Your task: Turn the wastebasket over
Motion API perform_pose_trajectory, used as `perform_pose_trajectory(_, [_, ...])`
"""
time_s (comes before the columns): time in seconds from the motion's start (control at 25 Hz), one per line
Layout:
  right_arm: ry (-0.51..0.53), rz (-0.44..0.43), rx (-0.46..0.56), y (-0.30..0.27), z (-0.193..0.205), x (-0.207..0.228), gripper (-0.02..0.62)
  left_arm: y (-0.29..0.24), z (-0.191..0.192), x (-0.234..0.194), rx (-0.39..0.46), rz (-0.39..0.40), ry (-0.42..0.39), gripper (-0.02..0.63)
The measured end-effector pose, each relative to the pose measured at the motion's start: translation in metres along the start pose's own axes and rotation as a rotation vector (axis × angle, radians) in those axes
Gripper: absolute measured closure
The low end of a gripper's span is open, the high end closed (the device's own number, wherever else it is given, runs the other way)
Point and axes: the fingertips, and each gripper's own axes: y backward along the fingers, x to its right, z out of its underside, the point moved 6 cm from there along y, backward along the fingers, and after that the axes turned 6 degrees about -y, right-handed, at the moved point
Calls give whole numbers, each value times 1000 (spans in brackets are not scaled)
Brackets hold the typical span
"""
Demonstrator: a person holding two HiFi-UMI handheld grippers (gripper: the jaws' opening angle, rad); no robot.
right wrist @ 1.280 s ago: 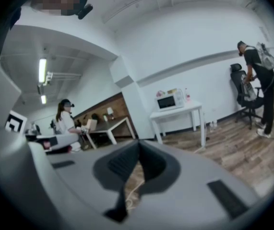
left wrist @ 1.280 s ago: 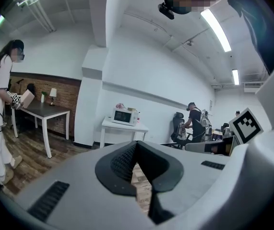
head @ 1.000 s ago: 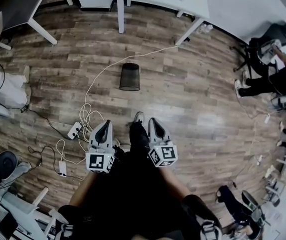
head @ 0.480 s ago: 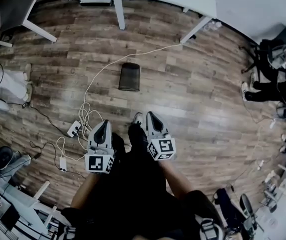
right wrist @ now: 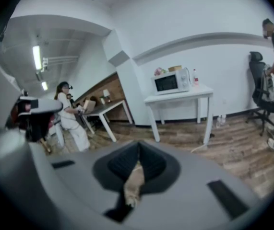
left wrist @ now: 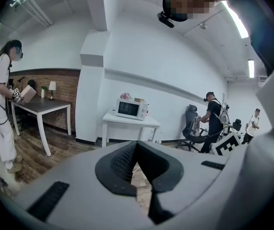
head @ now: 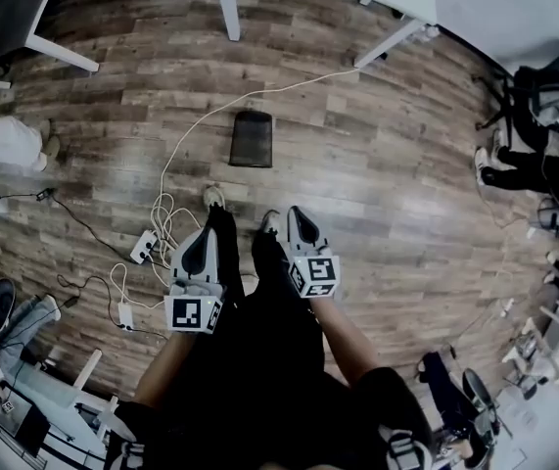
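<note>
Found black wastebasket (head: 251, 139) out on the wood-plank floor (head: 377, 194), ahead of and well apart from both grippers, near a white cable (head: 168, 221). Noted left gripper (head: 207, 235) and right gripper (head: 296, 214) each with jaws closed together on nothing, held side by side over the person's legs, black-and-white square markers on their cubes. Recorded an office room: microwave (left wrist: 128, 109) on a white table (left wrist: 148, 124) against a white wall, brick wall (left wrist: 62, 87) to the left, other persons at the edges.
</note>
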Motion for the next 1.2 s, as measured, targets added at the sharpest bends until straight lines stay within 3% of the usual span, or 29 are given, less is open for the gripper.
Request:
perform_pose_trajectory(0.24, [26,72,-100,-54,30,17,563,-43,4,-35,-19,60,-14,572])
perform_pose_trajectory(0.72, [111,102,-290,-158,112,52,561,-86,38,-77,-32,56,45,572])
perform_pose_trajectory(1.08, [170,71,-432,-227,199,86,560,-113,93,-94,-49,30,89,572])
perform_pose_trajectory(1.2, [192,39,-467,-247,226,96,508,-119,115,-97,-66,20,72,572])
